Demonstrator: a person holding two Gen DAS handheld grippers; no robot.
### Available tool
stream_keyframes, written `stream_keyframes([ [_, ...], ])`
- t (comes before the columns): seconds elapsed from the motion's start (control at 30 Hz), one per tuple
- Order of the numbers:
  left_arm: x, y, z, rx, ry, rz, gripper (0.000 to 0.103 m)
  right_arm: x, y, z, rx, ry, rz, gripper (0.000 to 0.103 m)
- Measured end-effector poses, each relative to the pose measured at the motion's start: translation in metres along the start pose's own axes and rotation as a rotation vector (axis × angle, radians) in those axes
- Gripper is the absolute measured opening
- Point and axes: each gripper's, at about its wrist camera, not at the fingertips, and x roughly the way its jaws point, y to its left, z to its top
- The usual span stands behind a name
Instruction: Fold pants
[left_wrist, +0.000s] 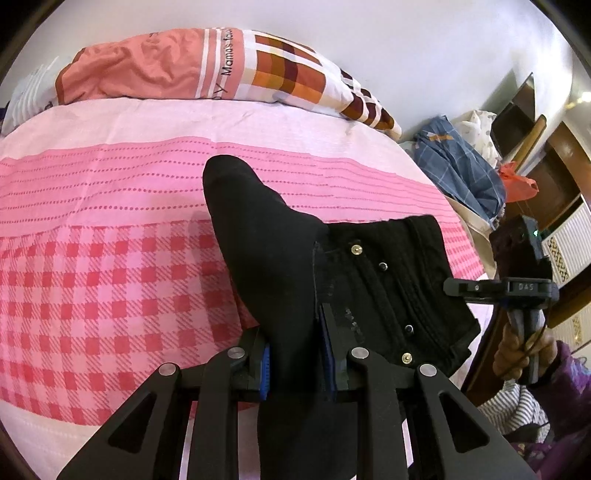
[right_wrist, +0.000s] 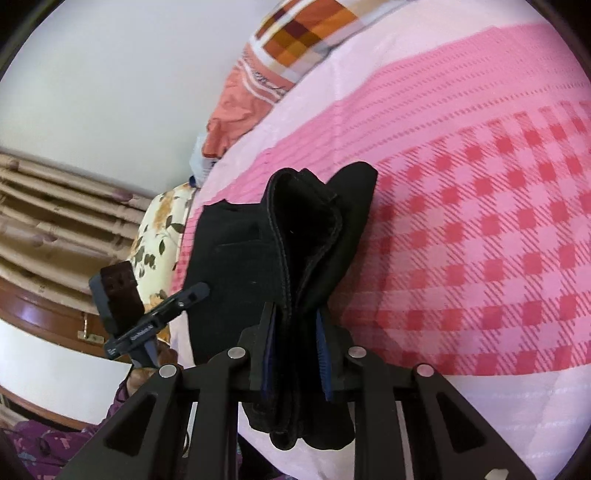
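The pants (left_wrist: 280, 258) lie on the bed (left_wrist: 110, 280), bunched between the jaws of the left gripper (left_wrist: 295, 365) at 6 o'clock. A folded quilt (left_wrist: 207, 70) lies behind them at 12 o'clock. The right gripper (left_wrist: 509, 288) sits at 3 o'clock, with a clothes pile (left_wrist: 461, 170) behind it at 2 o'clock.

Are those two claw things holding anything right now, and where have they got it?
Both hold the black pants. The left gripper pinches a bunched fold beside the studded waistband; the right gripper clamps a thick stack of folded layers.

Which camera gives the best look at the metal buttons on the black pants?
The left wrist view: the pants show their waistband face with several metal buttons. The right wrist view shows only bunched folds of the pants, no buttons.
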Motion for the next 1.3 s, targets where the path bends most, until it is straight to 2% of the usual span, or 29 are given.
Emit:
stream_keyframes([
  [0.1, 0.002, 0.005, -0.001, -0.005, 0.017, 0.009, 0.022, 0.003, -0.009, -0.003, 0.007, 0.012, -0.009, 0.04],
  [0.13, 0.003, 0.008, -0.001, -0.014, 0.025, 0.006, 0.023, 0.005, -0.012, -0.003, 0.008, 0.017, -0.012, 0.051],
  [0.17, 0.005, 0.012, 0.0, -0.024, 0.034, -0.002, 0.023, 0.007, -0.015, -0.004, 0.007, 0.019, -0.033, 0.055],
  [0.23, 0.009, 0.018, 0.0, -0.041, 0.052, 0.002, 0.029, 0.013, -0.02, -0.004, 0.021, 0.025, -0.014, 0.056],
  [0.3, 0.015, 0.028, -0.002, -0.067, 0.08, -0.017, 0.043, 0.019, -0.02, -0.003, 0.022, 0.025, 0.005, 0.057],
  [0.37, 0.022, 0.036, -0.005, -0.092, 0.115, -0.035, 0.051, 0.023, -0.016, -0.003, 0.011, 0.024, 0.012, 0.056],
  [0.4, 0.027, 0.04, -0.007, -0.102, 0.138, -0.048, 0.056, 0.026, -0.013, -0.002, 0.0, 0.03, -0.001, 0.053],
  [0.43, 0.031, 0.043, -0.009, -0.117, 0.159, -0.069, 0.056, 0.029, -0.011, -0.002, -0.012, 0.04, -0.016, 0.041],
  [0.47, 0.03, 0.045, -0.009, -0.128, 0.141, -0.096, 0.056, 0.031, -0.009, -0.002, -0.017, 0.05, -0.024, 0.036],
  [0.5, 0.031, 0.045, -0.009, -0.133, 0.142, -0.115, 0.056, 0.031, -0.009, -0.001, -0.013, 0.051, -0.017, 0.034],
  [0.57, 0.035, 0.042, -0.009, -0.116, 0.136, -0.123, 0.054, 0.029, -0.008, -0.001, -0.005, 0.045, -0.003, 0.029],
  [0.67, 0.033, 0.034, -0.006, -0.102, 0.118, -0.116, 0.028, 0.024, 0.001, -0.002, -0.01, 0.028, 0.029, 0.026],
  [0.77, 0.018, 0.016, -0.001, -0.041, 0.055, -0.078, 0.021, 0.021, 0.016, -0.002, -0.009, 0.015, 0.075, 0.026],
  [0.9, 0.006, -0.014, 0.003, 0.071, -0.002, -0.022, 0.02, 0.021, 0.031, 0.001, -0.019, 0.008, 0.095, 0.026],
  [1.1, -0.007, -0.008, 0.012, 0.045, -0.051, 0.014, 0.02, 0.03, 0.042, 0.01, -0.006, -0.006, 0.134, 0.026],
  [1.3, -0.034, 0.003, 0.017, 0.074, -0.109, 0.089, 0.02, 0.054, 0.058, 0.025, -0.017, -0.007, 0.172, 0.026],
])
